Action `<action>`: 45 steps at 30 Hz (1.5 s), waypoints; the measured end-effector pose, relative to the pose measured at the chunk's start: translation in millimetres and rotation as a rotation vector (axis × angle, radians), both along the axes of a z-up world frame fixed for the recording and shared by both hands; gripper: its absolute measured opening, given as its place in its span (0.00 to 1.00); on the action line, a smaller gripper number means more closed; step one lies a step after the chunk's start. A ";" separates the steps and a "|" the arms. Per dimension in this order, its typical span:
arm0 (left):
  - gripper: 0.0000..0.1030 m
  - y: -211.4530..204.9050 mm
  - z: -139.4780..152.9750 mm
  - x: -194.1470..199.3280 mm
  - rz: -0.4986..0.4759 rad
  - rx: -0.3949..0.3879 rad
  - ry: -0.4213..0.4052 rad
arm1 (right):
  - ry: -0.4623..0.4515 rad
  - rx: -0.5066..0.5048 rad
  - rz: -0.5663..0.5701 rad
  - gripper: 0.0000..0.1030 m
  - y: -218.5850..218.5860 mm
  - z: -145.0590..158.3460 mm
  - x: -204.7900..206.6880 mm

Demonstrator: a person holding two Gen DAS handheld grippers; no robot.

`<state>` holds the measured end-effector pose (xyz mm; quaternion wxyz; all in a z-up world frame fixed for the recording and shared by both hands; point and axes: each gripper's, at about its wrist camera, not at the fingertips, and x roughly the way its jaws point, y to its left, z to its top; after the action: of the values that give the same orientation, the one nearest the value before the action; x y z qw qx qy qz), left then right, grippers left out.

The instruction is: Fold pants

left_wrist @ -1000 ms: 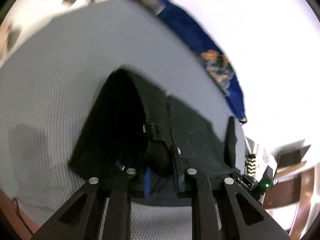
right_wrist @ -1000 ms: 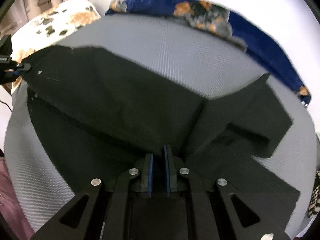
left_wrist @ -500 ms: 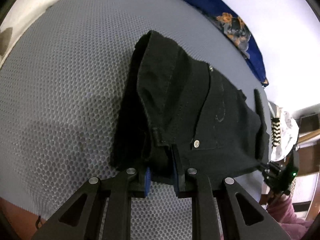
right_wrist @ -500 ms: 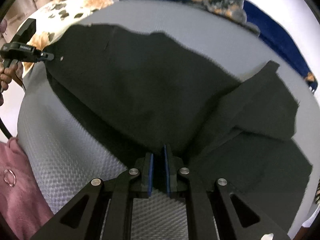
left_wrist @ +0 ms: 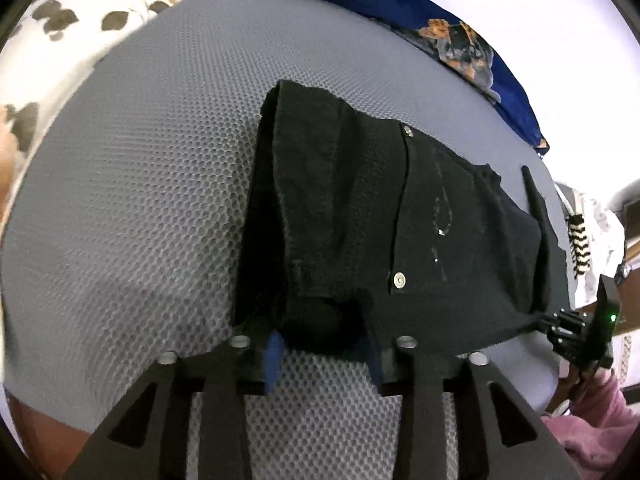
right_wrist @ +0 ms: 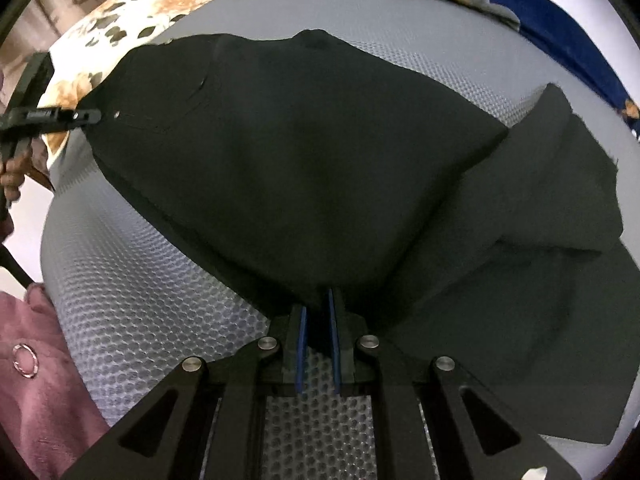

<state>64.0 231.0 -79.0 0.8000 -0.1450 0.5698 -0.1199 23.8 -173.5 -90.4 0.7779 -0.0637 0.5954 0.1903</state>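
black pants (right_wrist: 320, 168) spread on the grey mesh mattress (left_wrist: 152, 200), left gripper (left_wrist: 324, 354) jaws just opening, waistband bunched loose between them, right gripper (right_wrist: 318, 338) pinched tight on the fabric edge

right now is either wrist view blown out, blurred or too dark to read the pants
Left wrist view: the wall top right is blown out white, the floral fabric at the left edge is smeared, yet the pants keep stitching and rivets readable. Right wrist view: the pants read as a near-uniform dark mass with only faint folds; the grey mesh mat stays sharp; fisheye bending curves both.
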 end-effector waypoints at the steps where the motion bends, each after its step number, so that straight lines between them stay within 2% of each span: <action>1: 0.45 1.5 4.5 -6.5 0.007 0.021 -0.010 | 0.000 0.006 -0.006 0.08 -0.4 -0.3 0.5; 3: 0.45 -1.2 16.2 -17.9 0.019 0.098 -0.053 | -0.003 0.007 -0.011 0.08 -0.5 -0.4 0.6; 7: 0.45 -30.3 44.0 -38.6 -0.083 0.252 -0.172 | 0.006 0.045 -0.035 0.10 -6.2 -1.5 2.5; 8: 0.45 -38.3 48.8 -40.2 -0.112 0.262 -0.197 | 0.009 0.058 -0.041 0.10 -12.3 -1.3 2.0; 11: 0.45 -81.7 60.6 -42.3 -0.249 0.237 -0.276 | 0.023 0.092 -0.062 0.11 -17.6 -0.6 2.6; 13: 0.45 -117.3 60.5 -38.3 -0.346 0.174 -0.302 | 0.028 0.114 -0.072 0.11 -19.7 1.8 4.0; 17: 0.45 -183.7 49.4 -26.8 -0.540 0.057 -0.309 | 0.035 0.169 -0.104 0.10 -26.0 7.3 8.2; 19: 0.45 -218.0 41.0 -21.5 -0.626 0.028 -0.306 | 0.027 0.176 -0.107 0.10 -25.2 11.1 9.9; 24: 0.45 -273.6 21.4 -19.7 -0.782 0.032 -0.280 | 0.006 0.193 -0.117 0.11 -25.5 18.9 10.8; 27: 0.45 -296.5 9.7 -25.9 -0.843 0.049 -0.268 | 0.007 0.211 -0.133 0.11 -29.4 19.5 10.7; 32: 0.44 -324.6 -0.9 -30.8 -0.884 0.085 -0.257 | 0.007 0.236 -0.149 0.11 -30.5 20.0 13.6; 34: 0.38 -328.5 -1.2 -31.6 -0.894 0.095 -0.260 | 0.006 0.239 -0.149 0.11 -30.4 19.6 14.2; 36: 0.19 -328.3 0.3 -32.1 -0.879 0.089 -0.265 | 0.007 0.245 -0.151 0.11 -31.2 19.7 14.7; 37: 0.15 -326.8 -0.8 -28.6 -0.861 0.082 -0.253 | 0.007 0.250 -0.150 0.11 -32.3 20.0 14.6; 38: 0.06 -324.8 -2.3 -26.4 -0.851 0.082 -0.248 | 0.016 0.259 -0.149 0.12 -33.2 19.9 15.3; 42: 0.04 -318.4 -5.5 -21.1 -0.820 0.048 -0.232 | 0.059 0.280 -0.165 0.15 -36.7 16.8 16.2; 45: 0.04 -318.7 -5.2 -24.4 -0.847 0.049 -0.240 | 0.069 0.283 -0.161 0.17 -41.2 20.6 11.4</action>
<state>39.6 -87.7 -84.2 0.7440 0.1353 0.4846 -0.4396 35.2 -214.7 -69.8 0.7710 0.1008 0.5922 0.2115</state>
